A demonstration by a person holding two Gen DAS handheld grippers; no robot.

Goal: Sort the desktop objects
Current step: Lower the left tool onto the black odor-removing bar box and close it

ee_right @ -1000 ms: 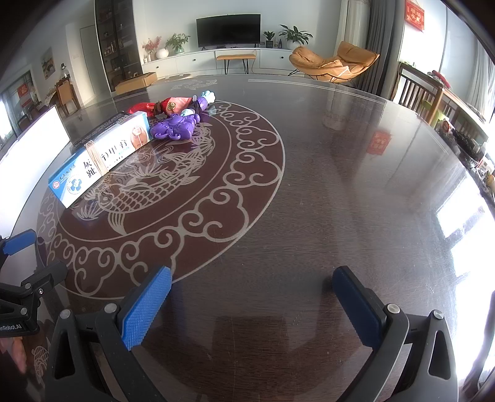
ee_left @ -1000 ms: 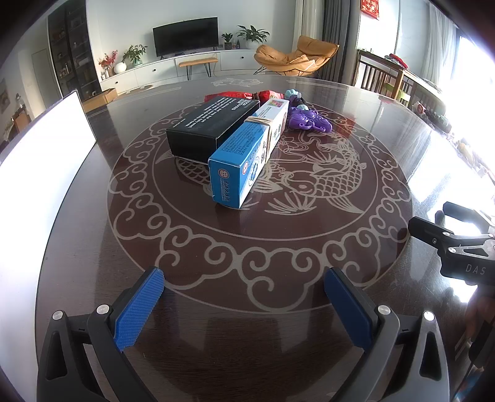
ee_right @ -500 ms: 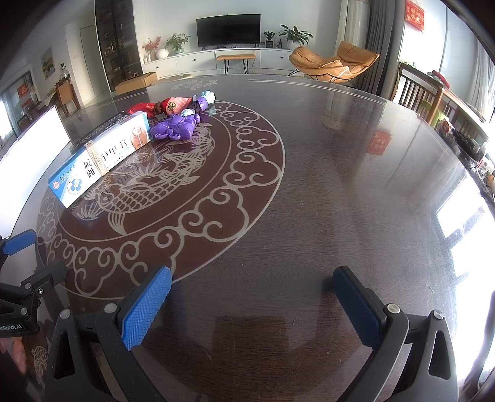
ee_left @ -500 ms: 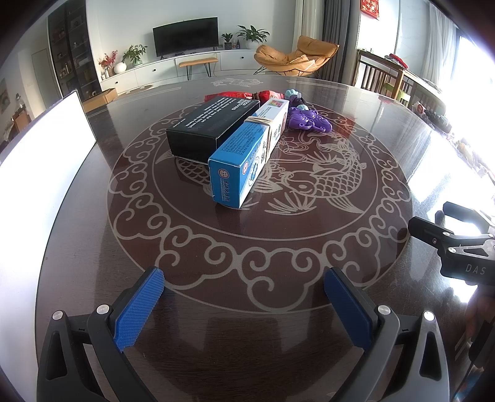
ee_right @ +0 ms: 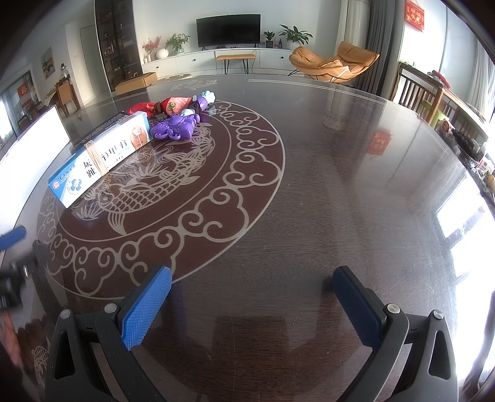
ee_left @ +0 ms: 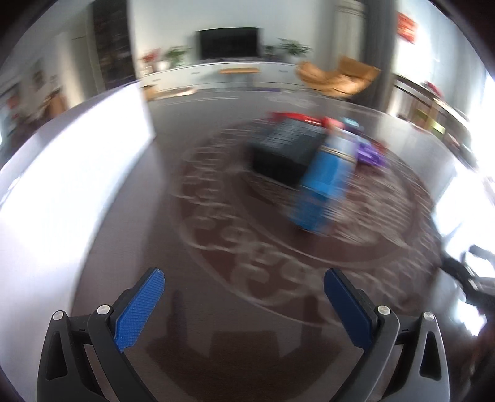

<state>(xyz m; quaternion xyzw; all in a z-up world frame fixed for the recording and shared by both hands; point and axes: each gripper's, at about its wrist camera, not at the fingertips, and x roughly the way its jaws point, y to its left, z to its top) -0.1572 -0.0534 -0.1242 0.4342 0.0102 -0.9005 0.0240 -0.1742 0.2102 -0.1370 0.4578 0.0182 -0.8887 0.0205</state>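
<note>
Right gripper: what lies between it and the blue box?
Nothing: only bare patterned table lies between the open right gripper and the blue box, as the right wrist view shows.

white walls | TV on low cabinet | tan lounge chair

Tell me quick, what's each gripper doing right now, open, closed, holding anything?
Left gripper: open, fingers spread wide, holding nothing; its view is motion-blurred.
Right gripper: open, holding nothing, above the table.
</note>
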